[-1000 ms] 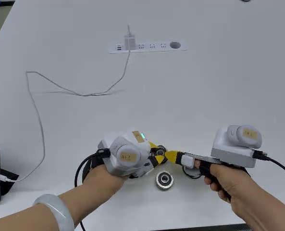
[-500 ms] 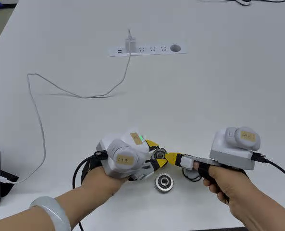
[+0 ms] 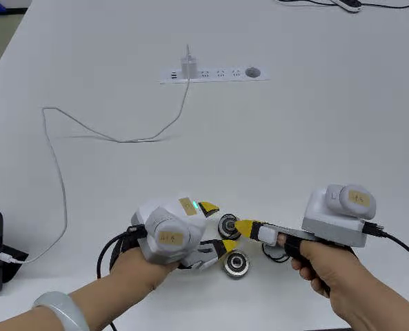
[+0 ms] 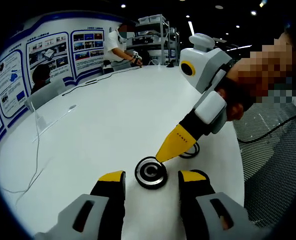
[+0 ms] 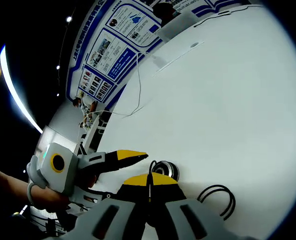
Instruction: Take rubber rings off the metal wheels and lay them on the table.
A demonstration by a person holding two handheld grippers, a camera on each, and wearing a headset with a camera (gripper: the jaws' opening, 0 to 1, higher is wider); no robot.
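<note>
The left claw point(image 3: 218, 226) has just sprung open, its jaws now spread either side of the metal wheel point(image 4: 150, 172), which lies flat by the near edge of the desk point(image 3: 294, 138). The right claw point(image 5: 148, 179), clenched, touches the wheel's dark rim, probably rubber not yet off. Thin black rubber rings point(image 3: 276, 252) lie loose nearby, beside a glossy round second wheel point(image 3: 236, 263).

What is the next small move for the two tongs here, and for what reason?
Probably close the left tongs on the wheel to steady it. They stand open on either side of it, and the shut right tongs point at its dark outer ring, seemingly ready to pry it off.
</note>
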